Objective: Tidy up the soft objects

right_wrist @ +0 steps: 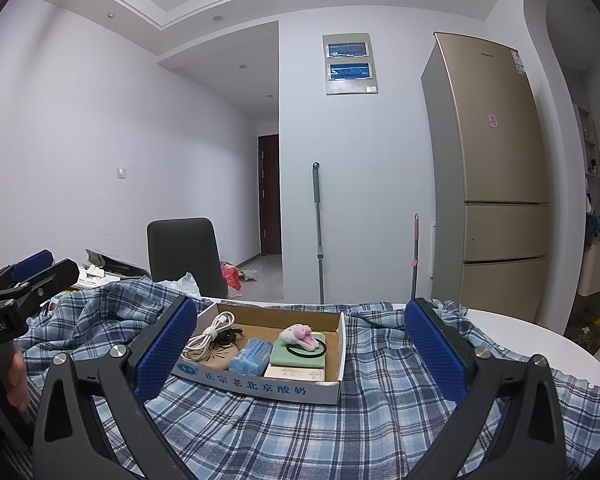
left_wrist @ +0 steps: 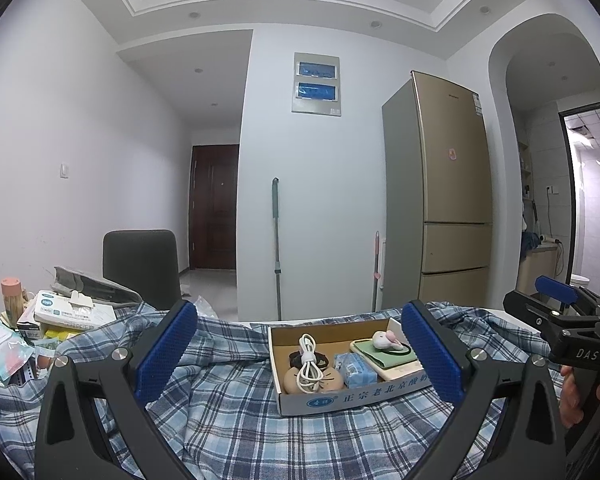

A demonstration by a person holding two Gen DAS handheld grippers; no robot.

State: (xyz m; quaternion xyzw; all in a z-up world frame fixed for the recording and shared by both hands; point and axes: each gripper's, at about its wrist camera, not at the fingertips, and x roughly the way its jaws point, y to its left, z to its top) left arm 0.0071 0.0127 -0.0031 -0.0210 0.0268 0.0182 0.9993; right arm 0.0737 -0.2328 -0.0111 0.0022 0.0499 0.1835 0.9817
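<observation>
Both the left tongs (left_wrist: 300, 356) and right tongs (right_wrist: 300, 350) hover wide open and empty before a cardboard box (right_wrist: 260, 385) on the plaid-covered surface (right_wrist: 380, 420).

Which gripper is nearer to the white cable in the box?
Left, by a small margin. The white cable lies at the box's left end, ahead of the left gripper; the right gripper faces the box's other end.

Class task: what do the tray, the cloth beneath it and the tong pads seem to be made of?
Tray: corrugated cardboard, brown inside, printed white outside, folded walls.
Cloth: soft woven fabric, blue-white plaid, wrinkled, possibly a shirt with buttons.
Pads of the right tongs: probably matte blue rubber; fine dotted texture.
</observation>
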